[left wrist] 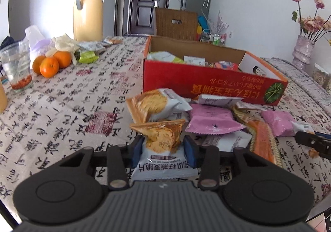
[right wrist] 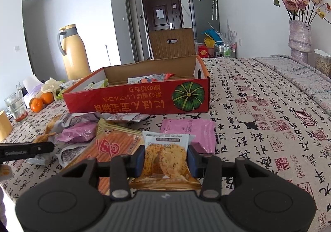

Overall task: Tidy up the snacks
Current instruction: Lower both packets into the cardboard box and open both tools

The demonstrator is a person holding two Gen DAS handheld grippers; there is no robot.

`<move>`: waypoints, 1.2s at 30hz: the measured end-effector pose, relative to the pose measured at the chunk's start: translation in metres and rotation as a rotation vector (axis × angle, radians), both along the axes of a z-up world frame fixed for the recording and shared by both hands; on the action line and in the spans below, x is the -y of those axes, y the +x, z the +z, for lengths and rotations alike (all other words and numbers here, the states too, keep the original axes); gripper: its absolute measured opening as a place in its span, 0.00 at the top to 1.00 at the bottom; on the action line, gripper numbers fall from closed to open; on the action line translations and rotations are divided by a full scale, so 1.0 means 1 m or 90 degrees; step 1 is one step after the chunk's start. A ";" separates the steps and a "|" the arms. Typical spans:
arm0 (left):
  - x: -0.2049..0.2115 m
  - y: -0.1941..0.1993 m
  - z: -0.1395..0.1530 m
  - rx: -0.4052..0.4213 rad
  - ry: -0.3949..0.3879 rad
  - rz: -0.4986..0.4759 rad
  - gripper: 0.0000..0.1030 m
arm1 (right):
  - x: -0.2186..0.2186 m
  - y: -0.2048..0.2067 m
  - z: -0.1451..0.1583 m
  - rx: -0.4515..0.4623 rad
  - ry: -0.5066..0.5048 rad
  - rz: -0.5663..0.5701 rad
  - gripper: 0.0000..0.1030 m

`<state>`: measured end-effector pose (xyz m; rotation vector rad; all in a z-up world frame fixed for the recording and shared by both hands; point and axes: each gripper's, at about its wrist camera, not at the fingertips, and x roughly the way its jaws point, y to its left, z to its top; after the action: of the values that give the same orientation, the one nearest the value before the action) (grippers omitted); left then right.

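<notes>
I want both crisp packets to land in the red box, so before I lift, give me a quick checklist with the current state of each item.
1. Left gripper closed on its oat crisp packet: ok, the blue fingers pinch its sides.
2. Right gripper closed on its crisp packet: ok, the packet sits squeezed between both fingers.
3. Red box open on top: ok, flaps up, snacks already inside.
4. Room left in the box: ok, bare cardboard shows at its far end.
5. Path to the box: ok, only flat pink packets lie between.
6. Grip firm enough to survive a lift: cannot tell.
</notes>
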<state>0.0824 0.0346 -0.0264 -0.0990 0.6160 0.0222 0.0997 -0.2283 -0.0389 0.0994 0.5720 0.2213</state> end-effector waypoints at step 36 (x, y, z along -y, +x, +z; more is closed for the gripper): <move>0.053 0.097 0.077 0.083 0.061 -0.006 0.58 | -0.016 0.098 0.058 0.071 -0.008 -0.010 0.60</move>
<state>0.1793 -0.0183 0.0504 -0.0040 0.4844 0.0353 0.1975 -0.2121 0.0186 0.0792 0.4609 0.2074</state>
